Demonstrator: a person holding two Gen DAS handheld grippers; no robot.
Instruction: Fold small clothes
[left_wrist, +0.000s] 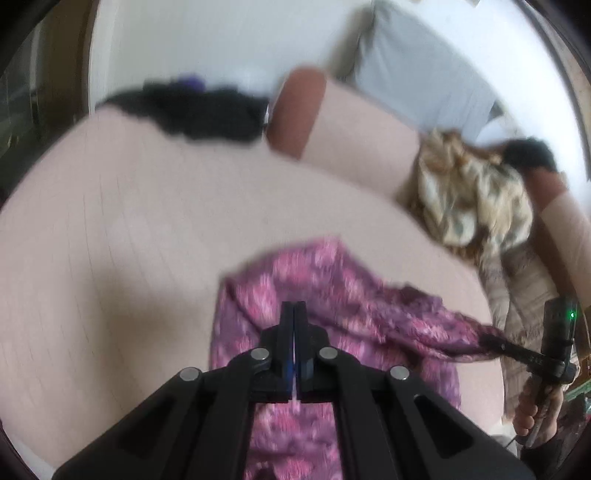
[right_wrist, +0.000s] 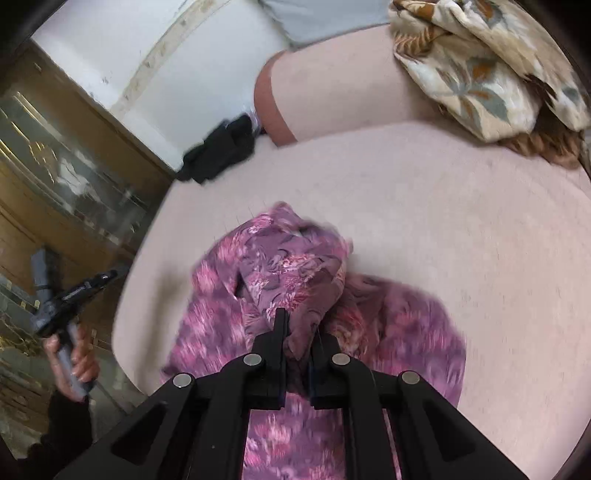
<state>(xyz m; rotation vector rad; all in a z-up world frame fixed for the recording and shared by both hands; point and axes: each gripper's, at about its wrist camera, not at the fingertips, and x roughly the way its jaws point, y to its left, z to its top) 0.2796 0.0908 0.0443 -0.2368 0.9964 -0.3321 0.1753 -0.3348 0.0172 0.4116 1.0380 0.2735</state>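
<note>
A pink and purple floral garment (left_wrist: 332, 295) lies crumpled on the pale pink bed (left_wrist: 129, 221). In the left wrist view my left gripper (left_wrist: 294, 308) hangs over the garment with its fingers pressed together and nothing visibly between them. My right gripper (left_wrist: 498, 341) shows at the right edge, pinching a stretched corner of the garment. In the right wrist view my right gripper (right_wrist: 299, 325) is shut on a bunched fold of the garment (right_wrist: 295, 266), lifted off the bed (right_wrist: 461, 221). My left gripper (right_wrist: 107, 275) is off the bed's left edge there.
A black cloth pile (left_wrist: 192, 107) lies at the far edge of the bed. A beige floral cloth (left_wrist: 469, 199) is heaped at the right, also in the right wrist view (right_wrist: 480, 74). A pink bolster (right_wrist: 332, 85) lies behind. A wooden glass cabinet (right_wrist: 55, 166) stands left.
</note>
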